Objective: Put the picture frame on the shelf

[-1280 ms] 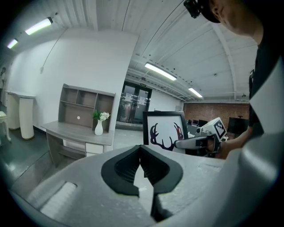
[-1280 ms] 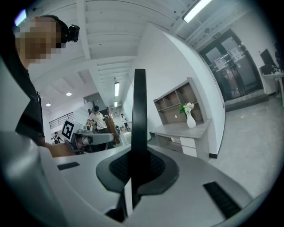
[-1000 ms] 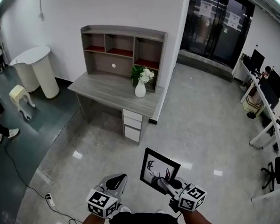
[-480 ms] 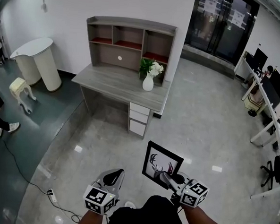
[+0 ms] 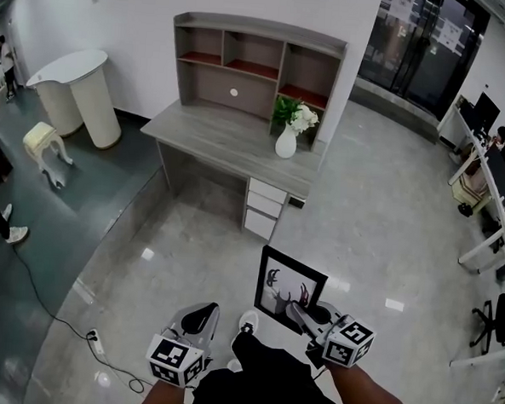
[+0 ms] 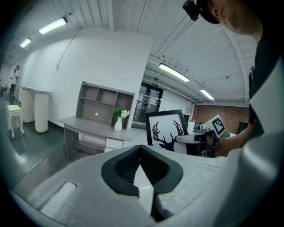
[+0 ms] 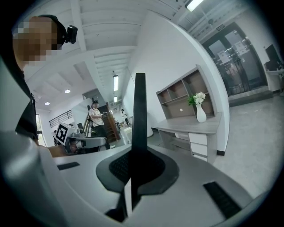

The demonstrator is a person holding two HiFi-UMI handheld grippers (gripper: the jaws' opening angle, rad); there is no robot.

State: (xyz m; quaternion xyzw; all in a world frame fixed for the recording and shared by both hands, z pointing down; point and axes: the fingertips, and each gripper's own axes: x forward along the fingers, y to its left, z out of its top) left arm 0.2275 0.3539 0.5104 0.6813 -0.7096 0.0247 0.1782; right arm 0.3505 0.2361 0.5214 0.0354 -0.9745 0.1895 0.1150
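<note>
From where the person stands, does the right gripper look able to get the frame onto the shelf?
Probably not yet. The right gripper is shut on the frame, but the shelf sits atop the desk across open floor. Nothing blocks the way; it just looks too far.

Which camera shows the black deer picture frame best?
The left gripper view: the black picture frame with the deer faces it, nearly whole. The head view shows it small, from above, partly behind the right gripper. The right gripper view shows only its thin edge.
</note>
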